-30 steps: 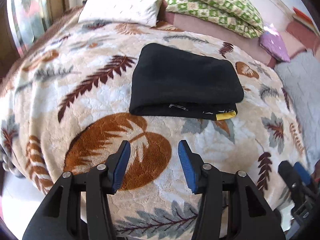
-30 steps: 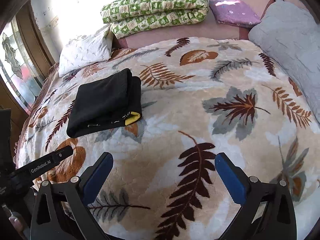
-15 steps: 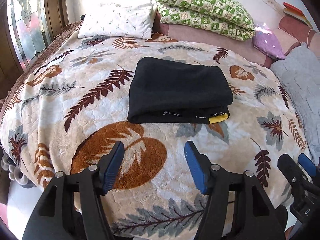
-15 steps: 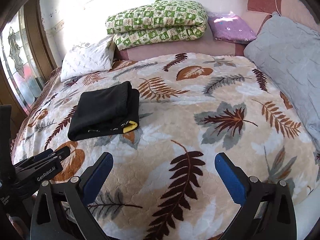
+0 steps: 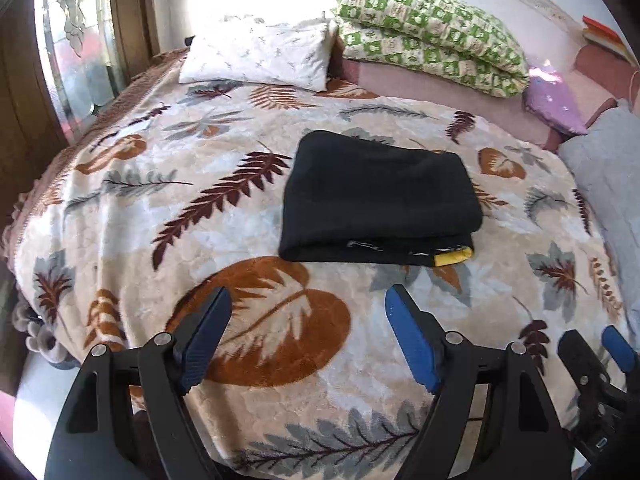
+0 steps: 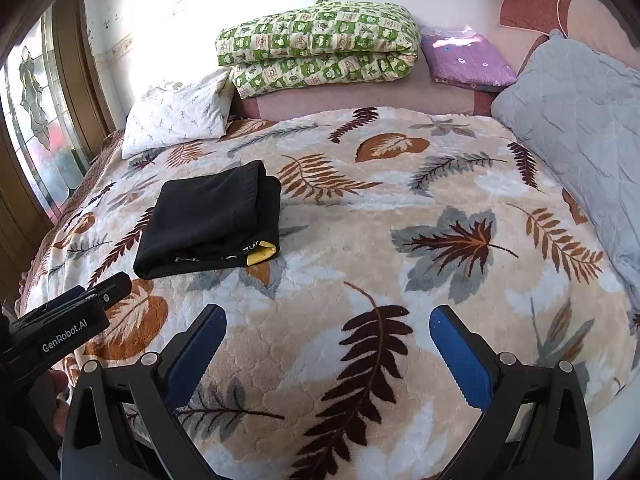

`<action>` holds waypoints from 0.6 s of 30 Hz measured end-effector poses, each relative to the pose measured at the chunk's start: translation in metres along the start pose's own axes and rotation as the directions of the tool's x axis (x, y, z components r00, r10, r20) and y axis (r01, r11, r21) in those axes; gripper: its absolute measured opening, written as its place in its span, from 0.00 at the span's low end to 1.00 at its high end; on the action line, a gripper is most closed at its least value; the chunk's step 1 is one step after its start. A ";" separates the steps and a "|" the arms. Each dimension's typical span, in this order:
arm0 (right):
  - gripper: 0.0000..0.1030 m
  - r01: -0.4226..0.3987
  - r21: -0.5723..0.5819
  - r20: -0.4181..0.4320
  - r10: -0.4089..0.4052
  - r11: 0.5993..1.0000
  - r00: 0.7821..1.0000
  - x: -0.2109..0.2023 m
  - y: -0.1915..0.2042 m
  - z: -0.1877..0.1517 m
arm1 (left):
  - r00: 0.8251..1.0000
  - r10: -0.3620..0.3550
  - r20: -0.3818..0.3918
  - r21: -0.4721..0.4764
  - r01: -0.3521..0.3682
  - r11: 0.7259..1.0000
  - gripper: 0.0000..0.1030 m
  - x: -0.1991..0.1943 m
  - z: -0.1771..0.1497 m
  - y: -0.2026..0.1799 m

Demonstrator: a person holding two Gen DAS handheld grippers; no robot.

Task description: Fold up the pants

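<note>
Black pants point(image 5: 376, 196) lie folded into a thick rectangle on the leaf-patterned blanket point(image 5: 140, 216), with a yellow label at the near right corner. The same folded pants point(image 6: 212, 220) sit left of centre in the right wrist view. My left gripper point(image 5: 308, 320) hovers in front of the pants, apart from them; its jaws are opening and hold nothing. Over the blanket to the right of the pants, my right gripper point(image 6: 328, 336) stands open and empty. The left gripper's body point(image 6: 72, 320) shows at the left edge of the right wrist view.
A white pillow point(image 5: 260, 56), a folded green checked quilt point(image 5: 432, 28) and a purple cushion point(image 5: 556, 104) line the head of the bed. A grey quilted cover point(image 6: 580, 128) lies along the right side. A glazed wooden door point(image 5: 76, 52) stands at left.
The left gripper's jaws have spread wider. Both views have tilted up a little, so the pants sit lower in frame and more of the wall shows. The pants have not moved.
</note>
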State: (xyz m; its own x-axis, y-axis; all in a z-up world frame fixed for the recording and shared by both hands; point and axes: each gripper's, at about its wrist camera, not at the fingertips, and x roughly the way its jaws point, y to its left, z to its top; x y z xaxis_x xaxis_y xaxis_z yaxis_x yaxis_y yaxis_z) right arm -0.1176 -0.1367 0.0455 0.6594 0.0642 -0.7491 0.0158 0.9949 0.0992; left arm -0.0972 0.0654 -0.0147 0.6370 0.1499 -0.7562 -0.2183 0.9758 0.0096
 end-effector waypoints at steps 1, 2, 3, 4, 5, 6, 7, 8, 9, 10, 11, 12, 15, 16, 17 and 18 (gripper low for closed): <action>0.99 0.000 0.000 0.001 0.000 1.000 1.000 0.000 0.000 0.000 | 1.000 0.012 0.005 0.027 -0.013 1.000 0.77 0.000 0.000 -0.002; 0.99 0.000 0.001 0.001 0.000 1.000 1.000 0.000 0.000 0.000 | 1.000 0.024 0.006 0.054 -0.024 0.998 0.77 0.000 -0.001 -0.005; 0.99 -0.001 0.002 0.002 0.001 1.000 1.000 0.000 0.000 0.000 | 1.000 0.030 0.009 0.068 -0.031 0.997 0.77 0.000 -0.001 -0.007; 0.99 -0.003 0.003 0.001 0.003 1.000 1.000 0.000 -0.001 0.000 | 0.999 0.034 0.014 0.077 -0.035 0.996 0.77 0.000 -0.002 -0.008; 0.99 -0.002 0.002 0.001 0.002 1.000 1.000 0.000 -0.001 0.000 | 0.999 0.032 0.019 0.081 -0.033 0.996 0.77 -0.001 -0.002 -0.008; 0.99 -0.002 0.002 0.004 0.002 1.000 1.000 0.000 -0.001 0.000 | 0.999 0.027 0.019 0.084 -0.029 0.996 0.77 -0.002 -0.002 -0.008; 0.99 -0.002 0.001 0.005 0.002 1.000 1.000 0.000 -0.001 0.001 | 1.000 0.021 0.017 0.088 -0.022 0.996 0.77 -0.002 -0.002 -0.009; 0.99 -0.002 -0.001 0.004 0.002 1.000 1.000 0.001 -0.002 0.001 | 1.000 0.012 0.016 0.093 -0.013 0.996 0.77 -0.002 -0.002 -0.010; 0.99 -0.003 -0.001 0.004 0.003 1.000 1.000 0.001 -0.001 0.001 | 1.000 0.009 0.017 0.102 -0.011 0.995 0.77 -0.002 -0.002 -0.011; 0.99 -0.004 -0.002 0.002 0.004 1.000 1.000 0.002 -0.001 0.001 | 1.000 0.008 0.018 0.107 -0.010 0.994 0.77 -0.002 -0.001 -0.012; 0.99 -0.004 -0.004 -0.001 0.004 1.000 1.000 0.003 -0.001 0.001 | 1.000 0.008 0.019 0.110 -0.010 0.994 0.77 -0.002 -0.001 -0.012; 0.99 -0.005 -0.006 -0.003 0.005 1.000 1.000 0.004 -0.001 0.001 | 1.000 0.006 0.015 0.112 -0.008 0.994 0.77 -0.001 -0.001 -0.013; 0.99 -0.015 -0.009 -0.009 0.015 1.000 1.000 0.006 -0.001 0.001 | 1.000 -0.010 -0.006 0.111 0.011 0.994 0.77 0.002 -0.001 -0.013; 0.99 -0.014 -0.013 -0.010 0.014 1.000 1.000 0.007 0.000 0.001 | 1.000 -0.016 -0.012 0.110 0.017 0.994 0.77 0.003 -0.001 -0.013; 0.99 -0.013 -0.019 -0.012 0.013 1.000 1.000 0.008 0.001 0.001 | 1.000 -0.017 -0.016 0.110 0.019 0.994 0.77 0.003 -0.001 -0.013; 0.99 -0.009 -0.029 -0.015 0.008 1.000 1.000 0.009 0.002 0.001 | 1.000 -0.017 -0.017 0.109 0.019 0.994 0.77 0.004 -0.001 -0.013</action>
State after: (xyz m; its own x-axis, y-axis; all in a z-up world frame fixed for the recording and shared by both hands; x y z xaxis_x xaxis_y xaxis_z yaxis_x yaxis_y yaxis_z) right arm -0.1109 -0.1339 0.0395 0.6482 0.0737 -0.7579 -0.0116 0.9961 0.0870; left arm -0.0926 0.0534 -0.0186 0.6281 0.1303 -0.7671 -0.1240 0.9900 0.0667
